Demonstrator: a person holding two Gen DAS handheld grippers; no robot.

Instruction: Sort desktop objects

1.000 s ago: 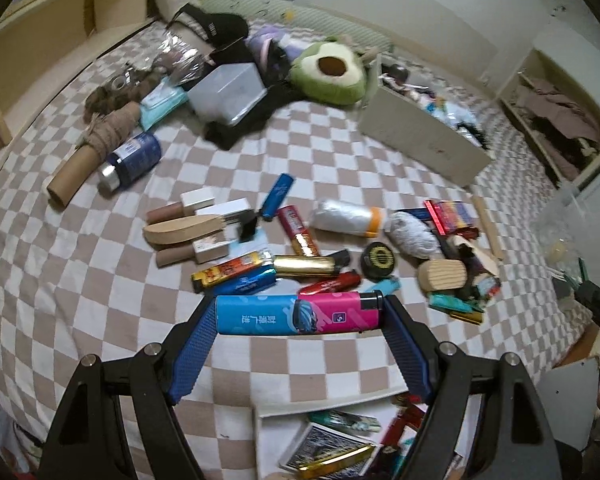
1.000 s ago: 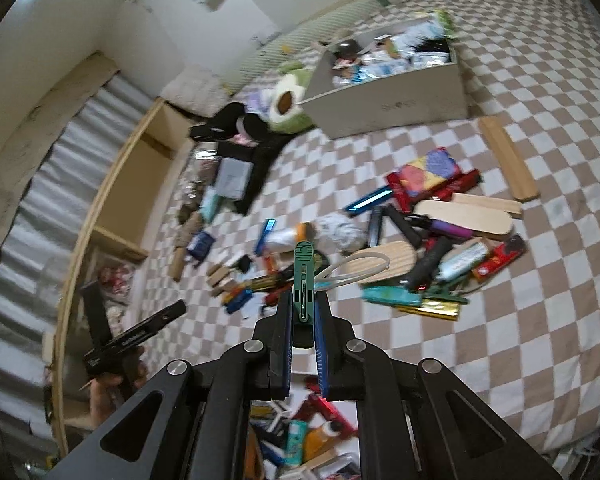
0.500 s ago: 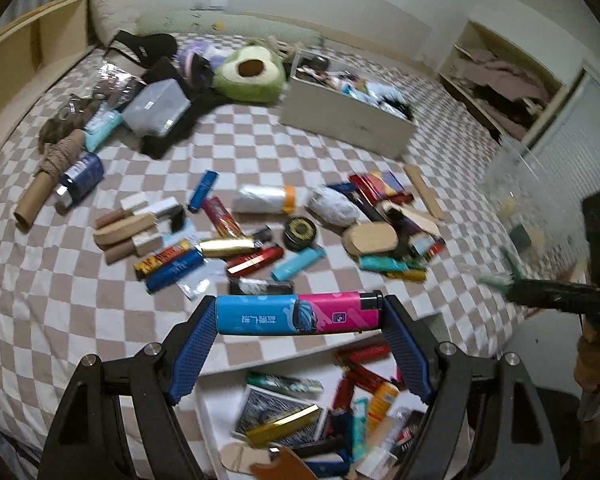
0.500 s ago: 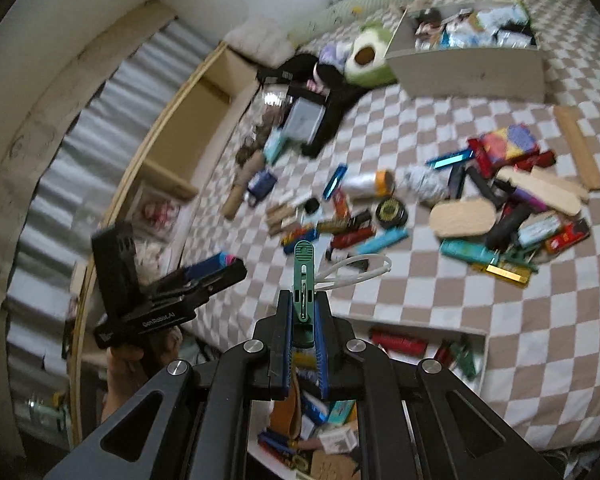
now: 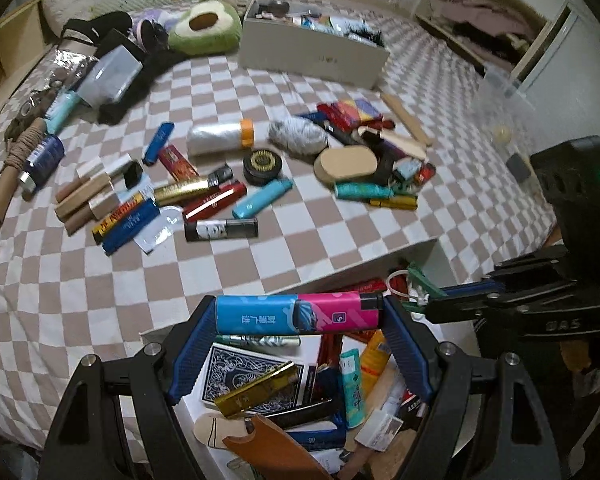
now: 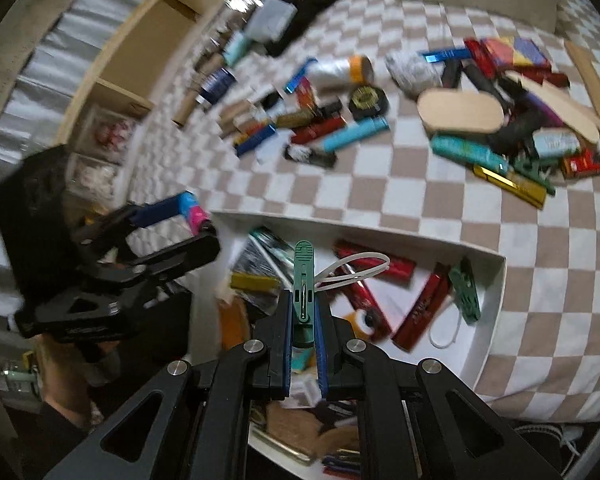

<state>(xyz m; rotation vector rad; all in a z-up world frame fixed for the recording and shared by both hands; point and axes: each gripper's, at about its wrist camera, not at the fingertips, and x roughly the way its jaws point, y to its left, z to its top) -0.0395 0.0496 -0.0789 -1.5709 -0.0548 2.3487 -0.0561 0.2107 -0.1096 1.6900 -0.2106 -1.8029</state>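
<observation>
Blue-and-pink lighter (image 5: pixel 298 314) sits clamped in our left claw (image 5: pixel 298 320); our right claw (image 6: pixel 303 312) pinches a green clip (image 6: pixel 303 280) above the white box (image 6: pixel 496 280).

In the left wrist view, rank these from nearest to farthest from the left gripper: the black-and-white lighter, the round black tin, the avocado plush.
1. Black-and-white lighter: nearest the left gripper, just ahead on the checkered cloth.
2. Round black tin: mid-cloth, beyond the lighter.
3. Avocado plush: farthest, at the back left.
</observation>
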